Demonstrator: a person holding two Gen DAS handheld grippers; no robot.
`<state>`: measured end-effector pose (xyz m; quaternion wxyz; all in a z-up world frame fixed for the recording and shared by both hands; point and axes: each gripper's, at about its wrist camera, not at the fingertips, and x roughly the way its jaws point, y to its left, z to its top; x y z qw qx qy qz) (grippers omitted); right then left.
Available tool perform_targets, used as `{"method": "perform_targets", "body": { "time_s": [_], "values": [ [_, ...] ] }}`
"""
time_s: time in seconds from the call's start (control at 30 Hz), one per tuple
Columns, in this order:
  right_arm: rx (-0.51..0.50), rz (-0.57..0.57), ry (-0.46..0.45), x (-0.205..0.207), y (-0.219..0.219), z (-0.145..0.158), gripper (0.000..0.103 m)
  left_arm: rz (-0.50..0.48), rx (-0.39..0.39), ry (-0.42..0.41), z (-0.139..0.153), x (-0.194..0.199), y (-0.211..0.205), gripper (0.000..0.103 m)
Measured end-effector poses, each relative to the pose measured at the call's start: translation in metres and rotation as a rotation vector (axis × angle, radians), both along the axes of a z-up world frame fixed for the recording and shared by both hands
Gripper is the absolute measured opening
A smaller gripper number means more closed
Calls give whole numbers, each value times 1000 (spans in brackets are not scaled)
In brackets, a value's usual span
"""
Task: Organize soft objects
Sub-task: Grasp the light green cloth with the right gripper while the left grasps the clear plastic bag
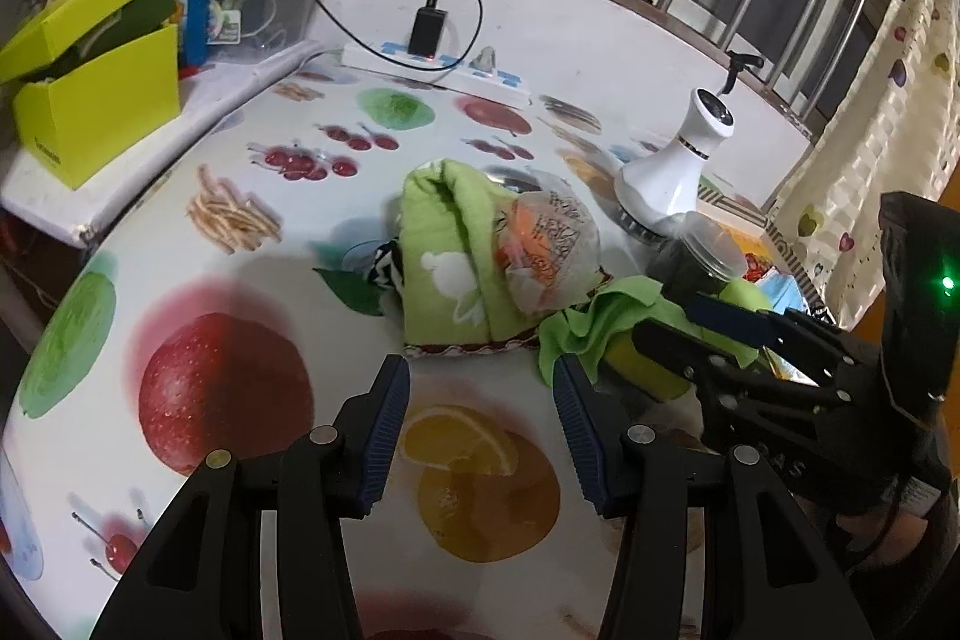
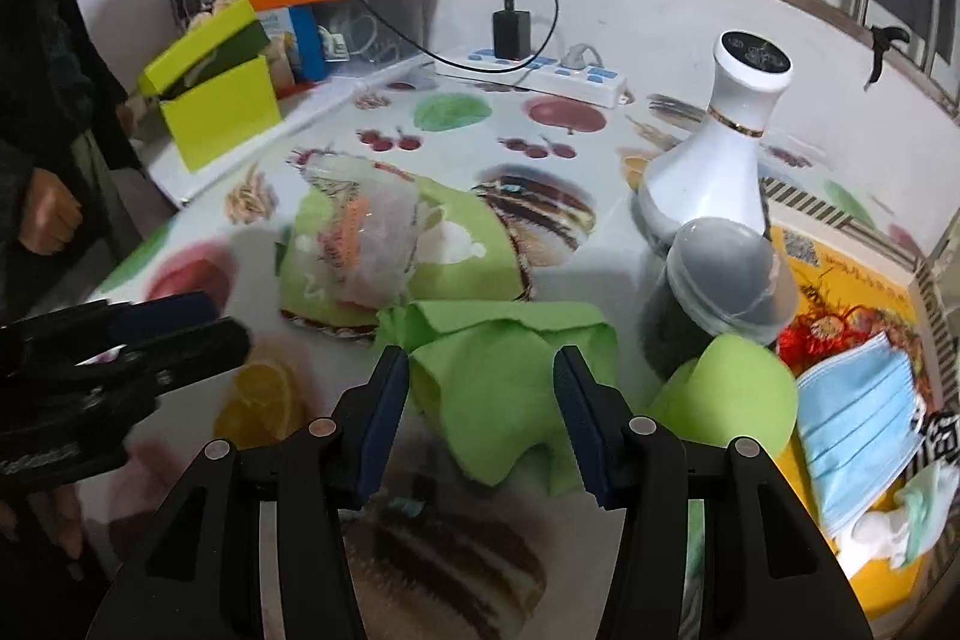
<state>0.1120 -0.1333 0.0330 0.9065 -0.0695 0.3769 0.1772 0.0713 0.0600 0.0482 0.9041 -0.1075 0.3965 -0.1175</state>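
Little of the sorting looks done: the soft things lie scattered, none gathered into a container. The right tool (image 2: 483, 418) has its jaws apart, with a loose green cloth (image 2: 504, 370) lying between them; I cannot tell for sure whether the pads press it, and it looks untouched on the tabletop (image 2: 600, 148). The left tool (image 1: 480, 430) stands open over bare surface, empty. Just beyond it lies a folded green towel (image 1: 447, 268) with a crumpled clear plastic bag (image 1: 549, 250) on top. To the right, a blue face mask (image 2: 858, 418) rests on a yellow mat (image 2: 840, 280), near a green rounded sponge (image 2: 738, 394) and a clear-lidded jar (image 2: 720, 274).

The tabletop wears a glossy fruit-printed cover. A white bottle-shaped appliance (image 2: 714, 148) stands at the back right, a power strip (image 2: 534, 70) with a black charger lies by the wall, and lime-green boxes (image 2: 210, 100) and an orange tray sit on the left. Barred windows run behind
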Motion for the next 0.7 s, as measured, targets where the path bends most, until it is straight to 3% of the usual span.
{"method": "perform_targets", "body": {
  "time_s": [0.07,0.13,0.17,0.2,0.3,0.43,0.7],
  "values": [
    [-9,-4,8,5,2,-2,51,-3,-4,3,-1,0,1,49],
    [-13,-4,18,8,2,-3,37,-10,-7,3,-1,-1,0,49],
    [-19,-10,25,9,3,-4,17,-12,-7,3,-1,-2,0,49],
    [-20,-15,31,10,3,-5,10,-16,-9,2,-1,-3,-1,49],
    [-2,-21,45,9,1,-6,3,-25,-14,3,-2,-4,-2,49],
    [131,4,69,3,-11,1,3,-31,-17,4,-2,-6,-4,49],
    [279,63,67,-20,-20,20,2,-16,-17,-6,1,-12,0,49]
  ]
}}
